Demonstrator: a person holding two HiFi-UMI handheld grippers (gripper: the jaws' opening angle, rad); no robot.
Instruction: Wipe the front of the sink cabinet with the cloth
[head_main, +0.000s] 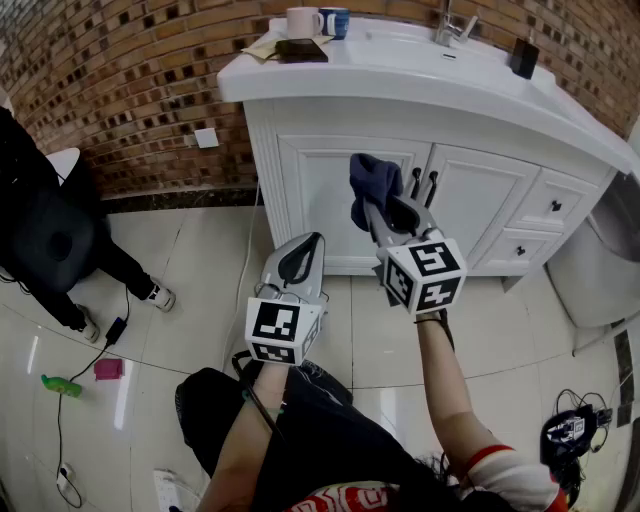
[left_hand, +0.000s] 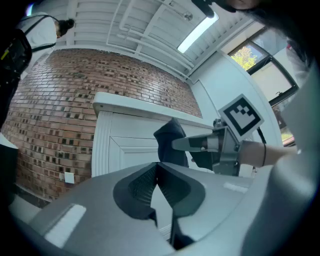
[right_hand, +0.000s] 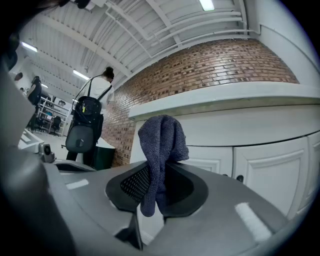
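1. My right gripper (head_main: 378, 207) has its jaws pinched on the cloth (head_main: 371, 182). I'm holding it up in front of the sink cabinet (head_main: 322, 215), high on the left door. I can't tell whether the cloth is actually touching the panel yet, so I might sweep through air and clean nothing.
2. Only a fold is clamped. Most of the cloth flops over above the jaws and a short tail hangs below them. A hard drag across the paint could pull it right out of my grip.
3. The cloth is bunched into a narrow lump, so the contact patch will likely be small. That risks streaks and missed strips, especially in the grooves of the raised door panel.
4. If I push in too far, my jaw tips could reach the door before the cloth does and scuff the white finish.
5. The dark door handles (head_main: 423, 181) sit just to the right of the cloth. Sweeping that way could snag the loose end on them.
6. My left gripper (head_main: 300, 258) hangs lower and further back, with its jaws pressed together on nothing. It could get in the way when I wipe lower down.
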